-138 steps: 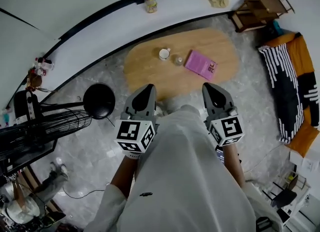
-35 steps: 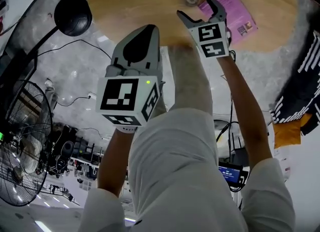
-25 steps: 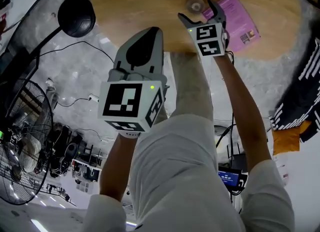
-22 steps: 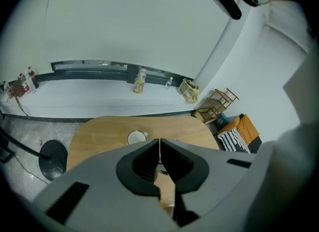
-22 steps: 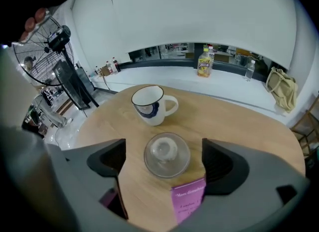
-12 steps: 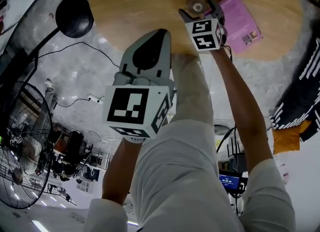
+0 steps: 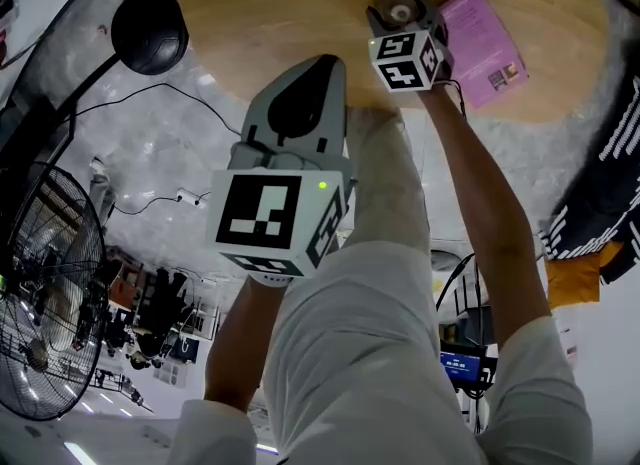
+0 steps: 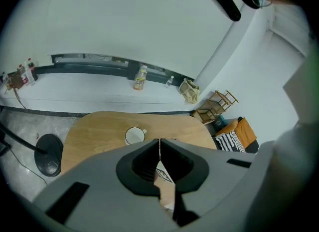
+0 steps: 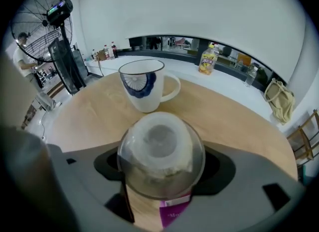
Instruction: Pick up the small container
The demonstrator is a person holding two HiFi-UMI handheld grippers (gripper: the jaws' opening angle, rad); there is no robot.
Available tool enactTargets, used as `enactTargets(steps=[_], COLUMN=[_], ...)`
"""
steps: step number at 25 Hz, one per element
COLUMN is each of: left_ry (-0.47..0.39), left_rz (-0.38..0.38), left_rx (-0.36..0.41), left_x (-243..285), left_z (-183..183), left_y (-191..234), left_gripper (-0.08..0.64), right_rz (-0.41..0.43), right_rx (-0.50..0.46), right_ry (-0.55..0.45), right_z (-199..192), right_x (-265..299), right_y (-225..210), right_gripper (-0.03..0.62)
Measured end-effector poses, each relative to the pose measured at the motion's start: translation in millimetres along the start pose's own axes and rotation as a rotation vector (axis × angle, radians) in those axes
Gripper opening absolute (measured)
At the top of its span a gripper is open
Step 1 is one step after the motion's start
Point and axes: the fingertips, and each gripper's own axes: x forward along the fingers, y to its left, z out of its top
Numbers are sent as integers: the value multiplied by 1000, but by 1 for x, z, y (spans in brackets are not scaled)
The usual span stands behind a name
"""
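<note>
Oval wooden table (image 7: 250,23): carries all items. Pink book (image 7: 485,38): right of the work point.

Left gripper (image 8: 159,141): jaws together, empty, held on the near side.

White mug (image 9: 144,89): just beyond the target, not touching it.

Right gripper (image 7: 398,5): jaws have just been closing and now appear to be clamped on the small container (image 9: 160,146), which stands on the table mid-far.

Risk: its smooth, rounded wall could slip from a shallow hold. A forward swing on lifting could strike the mug.
</note>
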Motion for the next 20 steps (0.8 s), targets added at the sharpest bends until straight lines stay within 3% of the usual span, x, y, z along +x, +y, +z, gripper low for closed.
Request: enactTargets(steps=[6,12,20], left_ry=[4,-10,-33], left_rz=[8,4,-10], left_rx=[3,12,34], left_x=[-3,-10,-27], left_z=[-4,-2,1], left_y=[3,3,2], left_gripper=[25,25,25], right_rz=[-13,29,43], right_rx=[-47,14,-3], right_ry=[20,61,-9], right_z=[2,-9,23], right_x=[-2,-12,-52], right_y=[-2,-4,-9], right_gripper=[339,339,339])
